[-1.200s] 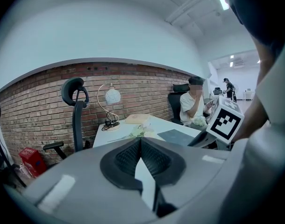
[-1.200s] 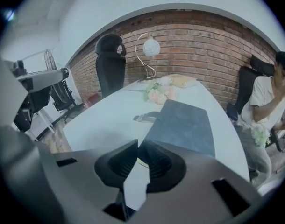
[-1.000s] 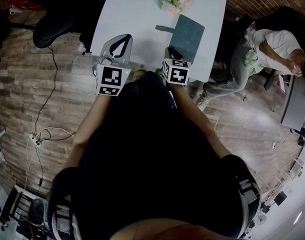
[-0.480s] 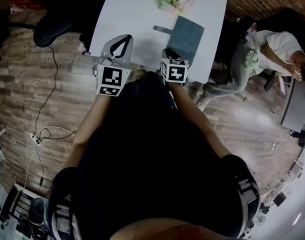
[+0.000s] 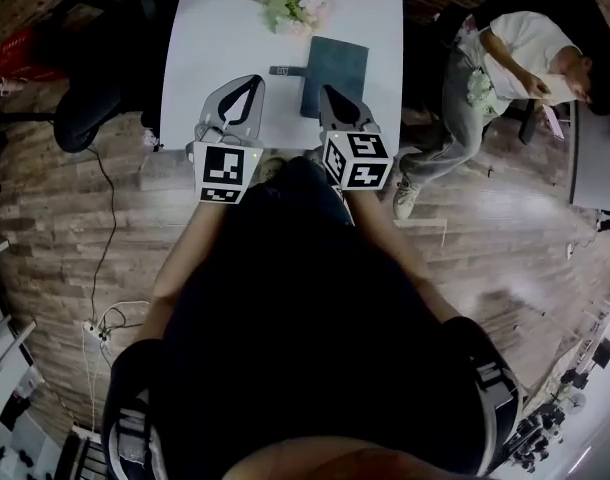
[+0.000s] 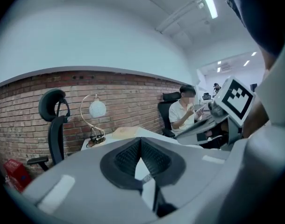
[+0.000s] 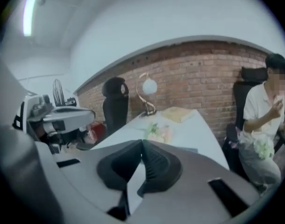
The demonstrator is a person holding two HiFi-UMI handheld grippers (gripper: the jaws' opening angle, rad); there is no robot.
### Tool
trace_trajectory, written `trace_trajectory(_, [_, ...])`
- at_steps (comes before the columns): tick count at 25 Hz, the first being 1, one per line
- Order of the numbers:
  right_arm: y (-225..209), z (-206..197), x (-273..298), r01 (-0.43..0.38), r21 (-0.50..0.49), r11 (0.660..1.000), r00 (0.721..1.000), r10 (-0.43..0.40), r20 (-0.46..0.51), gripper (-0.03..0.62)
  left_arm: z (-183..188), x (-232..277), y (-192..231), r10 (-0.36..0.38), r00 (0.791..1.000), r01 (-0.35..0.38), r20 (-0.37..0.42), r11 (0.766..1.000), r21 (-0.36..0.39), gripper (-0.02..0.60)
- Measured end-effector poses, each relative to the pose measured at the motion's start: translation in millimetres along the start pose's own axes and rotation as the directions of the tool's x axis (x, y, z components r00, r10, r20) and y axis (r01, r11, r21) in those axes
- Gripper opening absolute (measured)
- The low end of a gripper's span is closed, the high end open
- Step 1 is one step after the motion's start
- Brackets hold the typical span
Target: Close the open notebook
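The dark teal notebook (image 5: 334,72) lies closed on the white table (image 5: 215,48), near its front right part. A small dark bar (image 5: 282,70) rests just left of it. My right gripper (image 5: 323,89) hovers at the notebook's near left corner with its jaws shut and nothing between them; in the right gripper view the pads (image 7: 142,142) meet. My left gripper (image 5: 256,79) hangs over the table's front edge, left of the notebook, also shut and empty, its tips (image 6: 141,140) together in the left gripper view.
A bunch of pale flowers (image 5: 295,8) lies farther back on the table. A person in a white shirt (image 5: 515,48) sits in a chair to the table's right. A black office chair (image 6: 53,120) and a globe lamp (image 6: 96,108) stand by the brick wall.
Both grippers have risen from the table's front edge. The right one has come up off the notebook's near end and its jaws have closed. The head view has shifted.
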State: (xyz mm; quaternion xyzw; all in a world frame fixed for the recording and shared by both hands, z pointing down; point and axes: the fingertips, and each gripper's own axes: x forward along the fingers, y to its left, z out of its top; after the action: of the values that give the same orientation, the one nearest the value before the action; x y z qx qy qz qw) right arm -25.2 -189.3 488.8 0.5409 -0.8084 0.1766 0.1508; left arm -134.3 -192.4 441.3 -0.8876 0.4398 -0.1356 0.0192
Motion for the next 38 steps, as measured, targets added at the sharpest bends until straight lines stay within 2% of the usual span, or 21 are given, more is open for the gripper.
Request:
trace_trajectory(3, [-18.4,62.2,-38.9,0.094,-0.054,0.994,0.979,-0.082,0.188,0.012,49.6,12.0,-5.5,-0.021,0.995,0.019,0.096,0.999,0.026,0.006])
trace_trajectory(7, [-41.5,137.4,-100.4,0.233,-0.094,0.968,0.900,-0.178,0.398,0.012,120.2,20.0,-11.1,-0.036,0.979,0.026,0.202,0.998,0.054,0.006])
trace_trajectory(11, [-51.3,182.3,-148.1,0.321,-0.106,0.941,0.834,-0.228,0.502,0.014,171.6,13.9,-13.3,-0.046,0.958,0.031,0.283,0.998,0.059,0.006])
trace_trajectory(13, [-56.1,192.9,-162.4,0.349,-0.101,0.932,0.813,-0.247,0.528,0.012,187.9,13.9,-14.7,-0.053,0.950,0.034,0.308,0.997,0.064,0.006])
trace_trajectory(16, [-61.8,191.7,-174.4,0.367,-0.089,0.926,0.804,-0.268,0.531,0.012,195.8,12.6,-20.5,-0.057,0.946,0.042,0.318,0.998,0.053,0.006])
trace_trajectory(27, [-61.5,185.1,-181.8,0.375,-0.079,0.924,0.802,-0.281,0.527,0.012,193.7,5.3,-27.6,-0.052,0.953,0.042,0.300,0.998,0.040,0.006])
trace_trajectory(38, [-64.1,184.6,-186.2,0.384,-0.083,0.920,0.800,-0.286,0.527,0.012,202.2,0.3,-33.9,-0.053,0.944,0.042,0.325,0.998,0.039,0.006])
